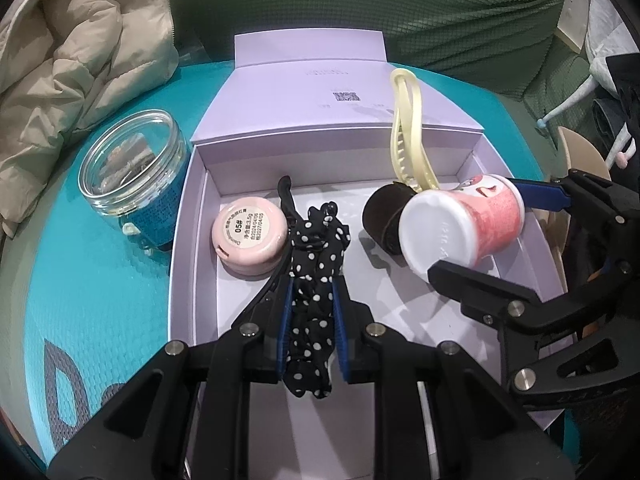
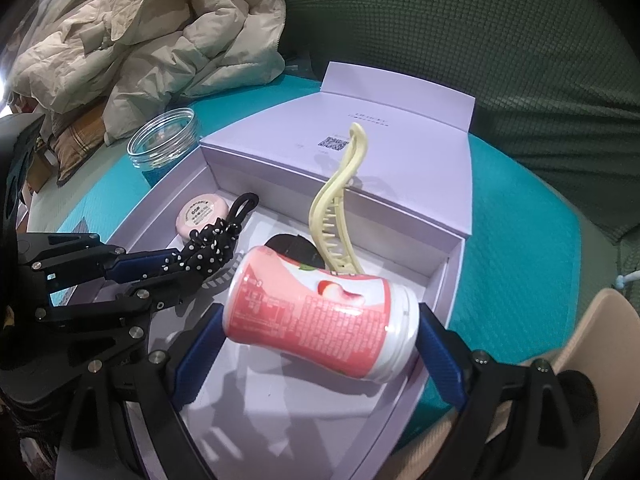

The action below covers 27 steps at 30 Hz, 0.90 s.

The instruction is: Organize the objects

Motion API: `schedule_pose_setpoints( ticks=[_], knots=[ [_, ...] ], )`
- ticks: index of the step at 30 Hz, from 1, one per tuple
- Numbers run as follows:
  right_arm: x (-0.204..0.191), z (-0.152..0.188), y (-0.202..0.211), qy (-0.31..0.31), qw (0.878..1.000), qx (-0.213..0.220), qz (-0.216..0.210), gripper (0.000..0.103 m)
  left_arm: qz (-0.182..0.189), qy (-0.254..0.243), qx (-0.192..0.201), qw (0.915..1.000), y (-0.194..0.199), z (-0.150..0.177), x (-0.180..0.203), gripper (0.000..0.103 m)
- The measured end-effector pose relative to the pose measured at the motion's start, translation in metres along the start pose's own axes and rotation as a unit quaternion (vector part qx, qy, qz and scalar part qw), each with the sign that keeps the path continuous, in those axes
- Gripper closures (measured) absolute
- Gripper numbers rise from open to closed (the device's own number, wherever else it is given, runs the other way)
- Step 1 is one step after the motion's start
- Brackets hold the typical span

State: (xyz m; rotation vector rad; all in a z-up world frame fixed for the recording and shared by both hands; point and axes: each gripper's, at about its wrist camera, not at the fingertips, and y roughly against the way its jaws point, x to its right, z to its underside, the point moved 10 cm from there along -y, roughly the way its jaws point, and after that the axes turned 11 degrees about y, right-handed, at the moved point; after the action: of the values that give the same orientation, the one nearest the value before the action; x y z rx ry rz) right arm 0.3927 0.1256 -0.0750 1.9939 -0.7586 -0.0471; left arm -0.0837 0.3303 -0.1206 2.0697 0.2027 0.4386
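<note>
While my left tool is clamping the scrunchie and my right tool the pink bottle, both are entering the box; the jar is remaining outside.

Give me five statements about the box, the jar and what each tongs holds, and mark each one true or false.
1. The left tongs are shut on the polka-dot scrunchie. True.
2. The right tongs hold the glass jar. False: they grip the pink bottle by its two ends; the glass jar stands outside the box, on the teal mat.
3. The round pink compact lies inside the lilac box. True.
4. The yellow hair claw lies flat on the mat. False: it stands on end inside the box.
5. The box is closed. False: its lid is folded back.
</note>
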Motion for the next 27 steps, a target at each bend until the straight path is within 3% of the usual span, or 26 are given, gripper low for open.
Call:
schedule_pose_setpoints(
  ticks=[14, 21, 27],
  knots=[
    [0.002, -0.004, -0.005, -0.004, 1.000, -0.004, 0.023, 0.011, 0.005, 0.012, -0.001, 0.9999, -0.004, -0.005, -0.005, 0.084],
    [0.000, -0.002, -0.006, -0.001, 1.000, -0.008, 0.027, 0.011, -0.008, 0.013, 0.000, 0.9999, -0.003, -0.005, -0.009, 0.079],
    [0.000, 0.001, -0.006, -0.003, 1.000, -0.009, 0.029, 0.011, -0.014, 0.027, 0.002, 0.9995, -0.001, -0.005, -0.014, 0.069]
  ],
)
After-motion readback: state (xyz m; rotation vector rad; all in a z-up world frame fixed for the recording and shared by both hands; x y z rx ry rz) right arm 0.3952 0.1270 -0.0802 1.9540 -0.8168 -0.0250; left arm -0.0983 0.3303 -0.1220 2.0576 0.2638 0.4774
